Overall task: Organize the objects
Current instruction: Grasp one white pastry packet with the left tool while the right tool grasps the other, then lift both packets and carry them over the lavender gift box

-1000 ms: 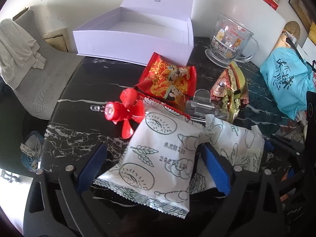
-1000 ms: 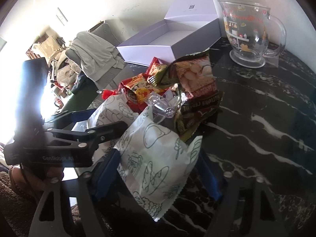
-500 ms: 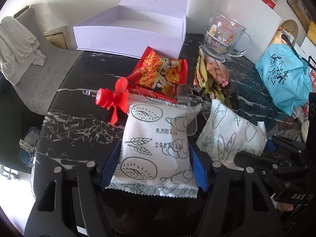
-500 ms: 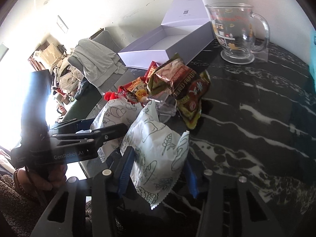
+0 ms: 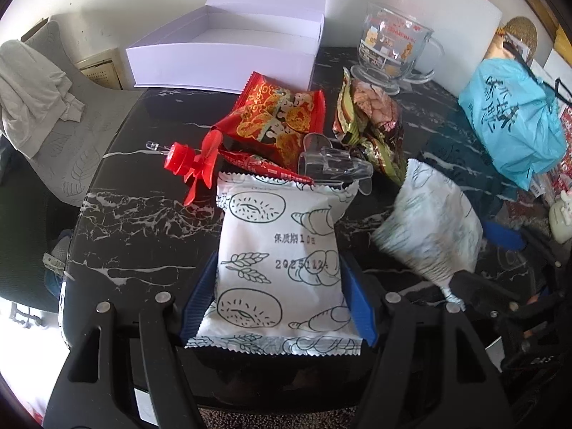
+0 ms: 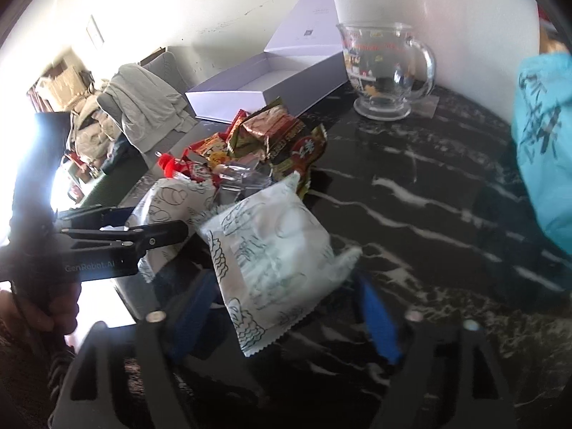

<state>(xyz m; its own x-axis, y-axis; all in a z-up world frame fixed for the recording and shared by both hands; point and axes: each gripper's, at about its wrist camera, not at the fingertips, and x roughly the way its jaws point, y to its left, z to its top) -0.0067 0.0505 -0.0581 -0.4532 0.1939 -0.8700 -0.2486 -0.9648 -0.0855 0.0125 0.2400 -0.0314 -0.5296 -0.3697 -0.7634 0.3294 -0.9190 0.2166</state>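
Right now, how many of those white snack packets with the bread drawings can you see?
2. One white packet sits between the left gripper pads; the other packet lies between the right gripper opening jaws. More may be hidden.

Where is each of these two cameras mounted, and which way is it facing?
Left wrist view: on the left gripper, looking down its blue fingers, which clamp a white bread packet; no hand shows.
Right wrist view: on the right gripper, whose jaws are opening around a second white packet; the left gripper and the hand holding it show.
Shared: both packets, the white box, the glass jug, the black marble table.
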